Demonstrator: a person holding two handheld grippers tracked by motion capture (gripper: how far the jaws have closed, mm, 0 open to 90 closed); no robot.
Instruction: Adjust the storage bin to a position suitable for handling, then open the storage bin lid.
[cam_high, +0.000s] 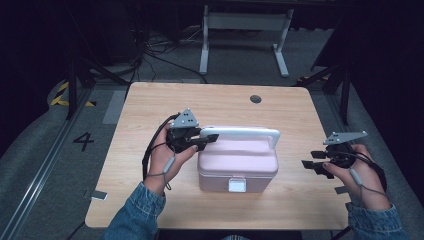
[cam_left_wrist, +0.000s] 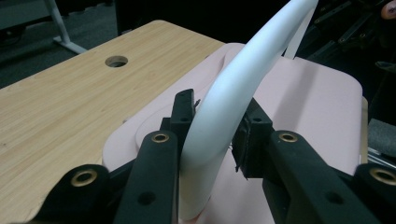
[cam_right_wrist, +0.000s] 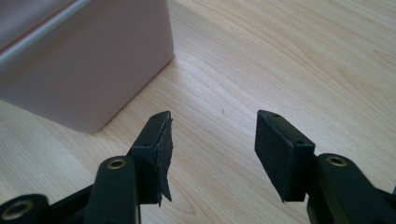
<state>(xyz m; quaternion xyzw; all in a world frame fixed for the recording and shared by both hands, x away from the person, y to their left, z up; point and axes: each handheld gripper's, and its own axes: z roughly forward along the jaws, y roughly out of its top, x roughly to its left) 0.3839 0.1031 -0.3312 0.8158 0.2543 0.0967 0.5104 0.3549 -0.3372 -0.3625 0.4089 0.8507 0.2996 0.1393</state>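
Partly, my left gripper (cam_left_wrist: 212, 128) hid the white handle (cam_left_wrist: 233, 88), clenched round it; my right gripper (cam_right_wrist: 212, 147) gaped, empty.

You worked in what looked like a lab or test studio, dim and unhomely. Your light wooden tabletop (cam_high: 150, 107) with a round cable hole (cam_high: 255, 99) stood on grey carpet (cam_high: 240, 62), where loose black cables (cam_high: 160, 47) lay. A white metal table frame (cam_high: 245, 30) stood behind, yellow-and-black hazard tape (cam_high: 62, 95) marked the floor, and a painted number 4 (cam_high: 83, 141) sat beside a floor rail (cam_high: 42, 165).
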